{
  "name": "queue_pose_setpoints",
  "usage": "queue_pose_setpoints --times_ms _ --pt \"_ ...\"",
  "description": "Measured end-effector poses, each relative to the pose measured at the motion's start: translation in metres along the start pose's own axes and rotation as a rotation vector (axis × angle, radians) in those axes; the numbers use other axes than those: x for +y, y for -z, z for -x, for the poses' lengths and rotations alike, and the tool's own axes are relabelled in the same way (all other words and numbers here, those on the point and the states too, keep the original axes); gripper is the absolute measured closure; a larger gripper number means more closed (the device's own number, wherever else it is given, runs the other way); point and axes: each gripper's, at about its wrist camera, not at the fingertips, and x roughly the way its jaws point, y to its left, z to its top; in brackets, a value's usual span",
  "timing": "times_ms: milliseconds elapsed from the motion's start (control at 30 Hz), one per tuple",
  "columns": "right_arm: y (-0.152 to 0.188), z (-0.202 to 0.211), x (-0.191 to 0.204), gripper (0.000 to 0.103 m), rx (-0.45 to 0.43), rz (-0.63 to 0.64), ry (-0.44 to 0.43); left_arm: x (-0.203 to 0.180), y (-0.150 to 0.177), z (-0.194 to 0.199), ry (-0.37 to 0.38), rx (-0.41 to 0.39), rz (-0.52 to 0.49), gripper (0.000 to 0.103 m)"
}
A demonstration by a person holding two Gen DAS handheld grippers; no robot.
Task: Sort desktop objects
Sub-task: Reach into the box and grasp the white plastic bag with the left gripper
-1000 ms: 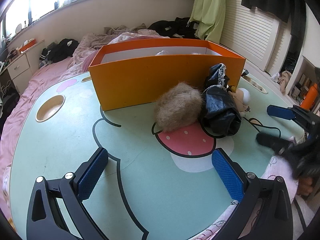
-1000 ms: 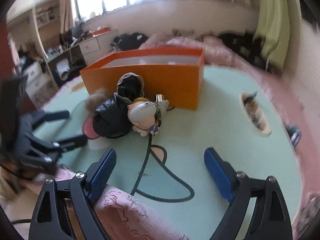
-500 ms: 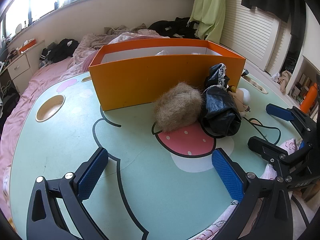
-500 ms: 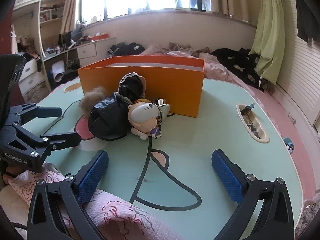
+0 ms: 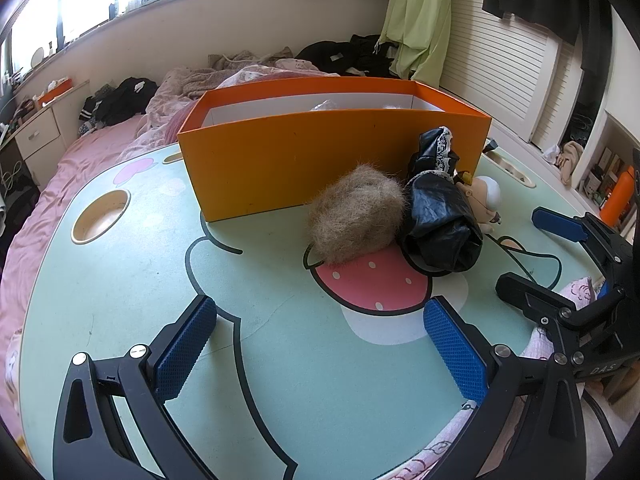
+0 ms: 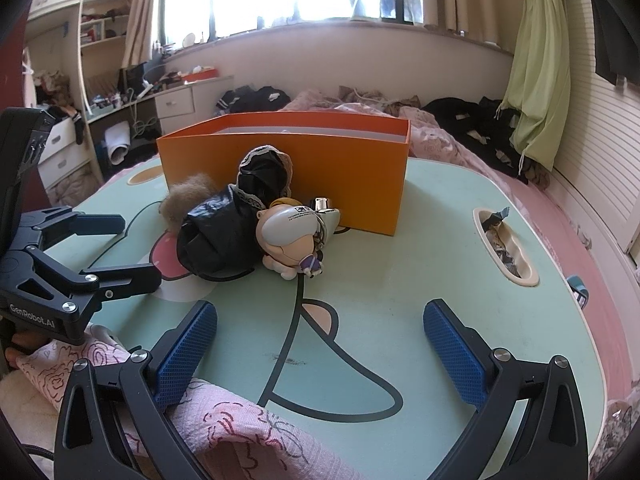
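Observation:
An orange box (image 5: pixel 320 160) stands open-topped at the back of the green cartoon table (image 5: pixel 120 280); it also shows in the right wrist view (image 6: pixel 300 168). Against its front lie a tan fur ball (image 5: pixel 356 216), a black lace-trimmed garment (image 5: pixel 440 216) and a small doll (image 6: pixel 292 236). My left gripper (image 5: pixel 320 344) is open and empty over the table's front. My right gripper (image 6: pixel 320 344) is open and empty, below and right of the doll. Each gripper shows in the other's view: the right one (image 5: pixel 536 256), the left one (image 6: pixel 120 248).
A round cup recess (image 5: pixel 100 216) sits in the table at the left. An oval recess (image 6: pixel 504 244) with scraps lies at the right. Pink floral cloth (image 6: pixel 240 432) lies at the front edge. A pink bed with clothes lies behind.
The right gripper has settled from a blurred swing and now holds still at the table's right front. The left gripper has not moved. The objects stay in place.

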Motion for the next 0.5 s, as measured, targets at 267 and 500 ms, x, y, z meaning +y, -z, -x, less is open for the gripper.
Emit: queue_pose_setpoints --times_ms 267,500 --pt "0.001 0.000 0.000 0.000 0.001 0.003 -0.003 -0.001 0.001 0.002 -0.007 -0.001 0.003 0.000" --pt "0.001 0.000 0.000 0.000 0.002 0.005 -0.004 0.008 -0.010 0.010 0.001 -0.045 0.019 0.000"
